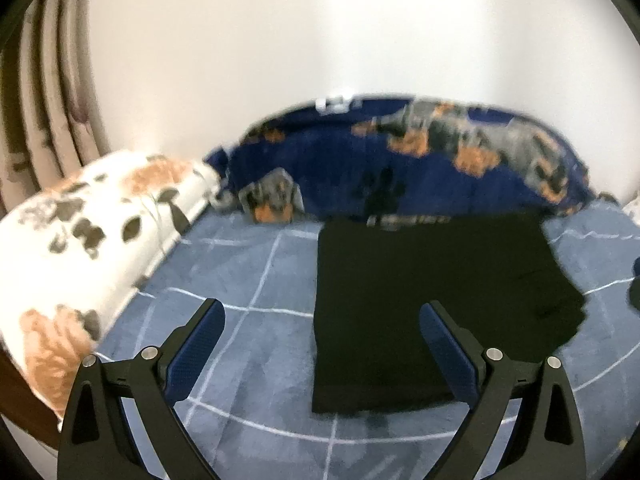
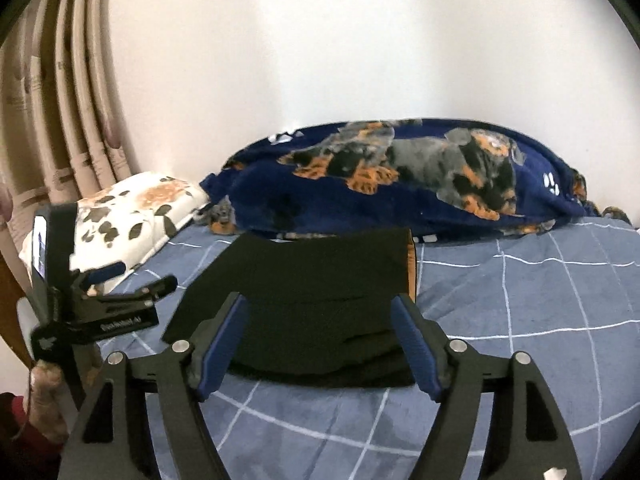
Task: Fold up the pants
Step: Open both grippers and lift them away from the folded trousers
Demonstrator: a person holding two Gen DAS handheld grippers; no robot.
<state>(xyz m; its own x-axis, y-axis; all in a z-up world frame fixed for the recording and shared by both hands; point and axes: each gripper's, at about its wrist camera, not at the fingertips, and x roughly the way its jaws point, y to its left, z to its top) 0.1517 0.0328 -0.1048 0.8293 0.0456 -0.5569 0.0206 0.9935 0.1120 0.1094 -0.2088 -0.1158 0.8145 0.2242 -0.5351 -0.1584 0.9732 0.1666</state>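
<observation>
Two grippers hang above the bed with nothing between their blue pads. The left gripper [image 1: 322, 316] stands wide at the bottom of its own view; the right gripper [image 2: 320, 312] is spread too, a little less, low in its frame.

Just beyond both lie the black fabric pants [image 2: 320, 288], already folded into a flat, roughly rectangular stack in the middle of each frame, resting on the blue bed sheet with white grid lines [image 2: 540, 320]. In the left wrist view one corner bulges out toward the right.

The cloth looks soft, light and limp, so it should sag if lifted by one point. A pinch at two corners of the near edge, through all layers, seems the safest hold.

Behind, a navy dog-print blanket [image 2: 400, 176] fills the upper centre, and a white floral pillow [image 1: 80, 240] sits at left.
</observation>
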